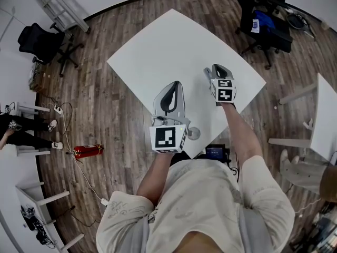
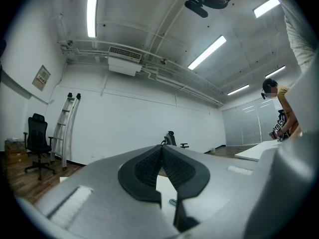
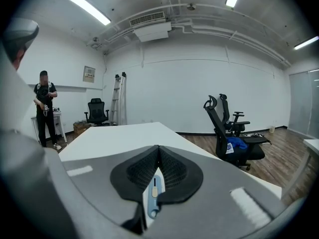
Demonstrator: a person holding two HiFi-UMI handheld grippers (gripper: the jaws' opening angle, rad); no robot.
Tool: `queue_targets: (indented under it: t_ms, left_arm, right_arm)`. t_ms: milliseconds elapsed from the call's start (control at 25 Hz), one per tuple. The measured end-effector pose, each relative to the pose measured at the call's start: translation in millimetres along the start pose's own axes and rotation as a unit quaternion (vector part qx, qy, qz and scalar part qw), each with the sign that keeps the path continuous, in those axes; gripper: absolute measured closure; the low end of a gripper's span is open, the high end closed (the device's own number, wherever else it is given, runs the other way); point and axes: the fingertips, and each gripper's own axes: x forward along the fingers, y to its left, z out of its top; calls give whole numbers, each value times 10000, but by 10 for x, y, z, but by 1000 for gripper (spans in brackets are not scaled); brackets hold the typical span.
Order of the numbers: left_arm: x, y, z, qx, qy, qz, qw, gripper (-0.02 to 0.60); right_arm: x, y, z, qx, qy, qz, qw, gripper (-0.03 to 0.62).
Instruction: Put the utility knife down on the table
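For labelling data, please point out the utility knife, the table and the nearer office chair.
utility knife [image 3: 151, 206], right gripper view, its blue body.
table [image 3: 119, 133], right gripper view, bare top.
nearer office chair [image 3: 218, 126], right gripper view, its backrest.

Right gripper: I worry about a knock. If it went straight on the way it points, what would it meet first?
Probably the table, which stretches out just beyond the right gripper; depth is unclear, so it might pass over it toward the far wall.
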Motion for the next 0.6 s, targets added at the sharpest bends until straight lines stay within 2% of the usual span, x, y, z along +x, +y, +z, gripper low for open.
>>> queue_targets:
  t_ms: [200, 440, 600]
  left_arm:
    - [-16, -34, -93, -6, 15, 7, 10000, 561]
    - [16, 8, 90, -5, -7, 6, 10000, 561]
    - [20, -23, 74, 1, -11, 0, 10000, 561]
  right_arm:
    - [-79, -13, 64, -64, -322, 46, 9994, 588]
    - [-199, 28, 372, -72, -642, 20, 9979, 588]
    - [-309, 46, 520, -24, -961, 31, 9954, 588]
